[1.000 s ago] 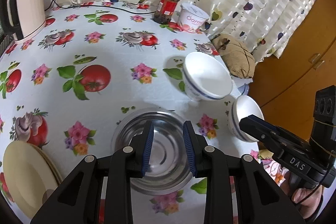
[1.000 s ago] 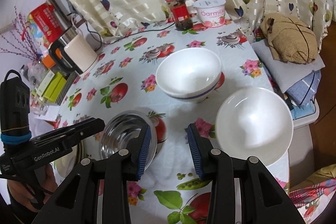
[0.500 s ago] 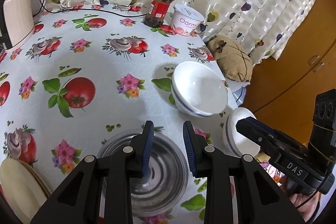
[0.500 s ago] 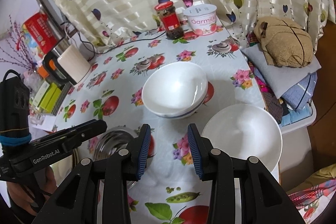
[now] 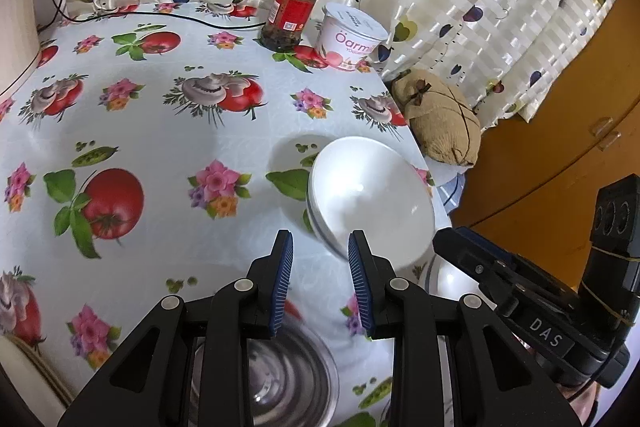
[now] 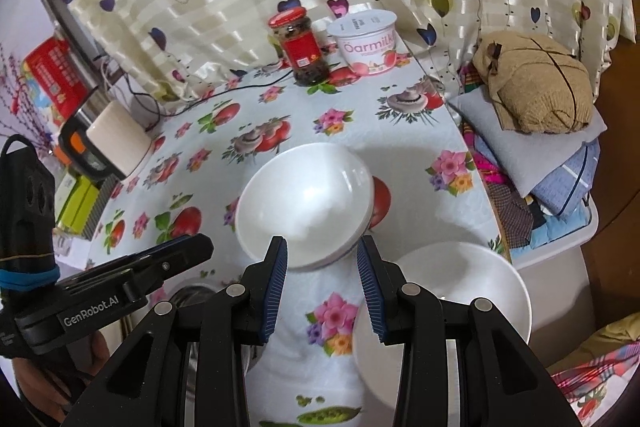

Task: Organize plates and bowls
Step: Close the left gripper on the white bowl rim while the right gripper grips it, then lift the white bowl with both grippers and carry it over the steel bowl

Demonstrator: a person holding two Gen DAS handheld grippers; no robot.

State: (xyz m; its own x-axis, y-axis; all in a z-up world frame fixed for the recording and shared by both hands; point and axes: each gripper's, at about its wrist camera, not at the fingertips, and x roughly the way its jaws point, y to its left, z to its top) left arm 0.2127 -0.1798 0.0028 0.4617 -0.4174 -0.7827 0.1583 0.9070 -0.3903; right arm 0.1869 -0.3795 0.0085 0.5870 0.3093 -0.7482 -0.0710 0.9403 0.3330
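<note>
A white bowl with a blue band [image 5: 370,195] [image 6: 306,205] stands on the floral tablecloth near the table's right edge. A second white bowl [image 6: 460,291] sits nearer, at the table corner; in the left wrist view it [image 5: 452,277] is mostly hidden behind the right gripper. A steel bowl [image 5: 280,379] lies under my left gripper [image 5: 320,281], which is open and empty, its tips just short of the banded bowl's near rim. My right gripper [image 6: 322,285] is open and empty, its tips at that bowl's near rim. Cream plates [image 5: 24,375] sit at the far left.
A red-lidded jar [image 5: 294,11] and a yogurt tub [image 5: 350,37] stand at the back by the curtain. A kettle [image 6: 108,147] and boxes [image 6: 76,203] are at the left. A brown bundle [image 6: 536,83] on folded cloths lies beyond the table's right edge.
Both grippers have moved forward toward the banded white bowl. The steel bowl has slid under the left gripper and the plates have slipped toward the frame edge. Both stay open.
</note>
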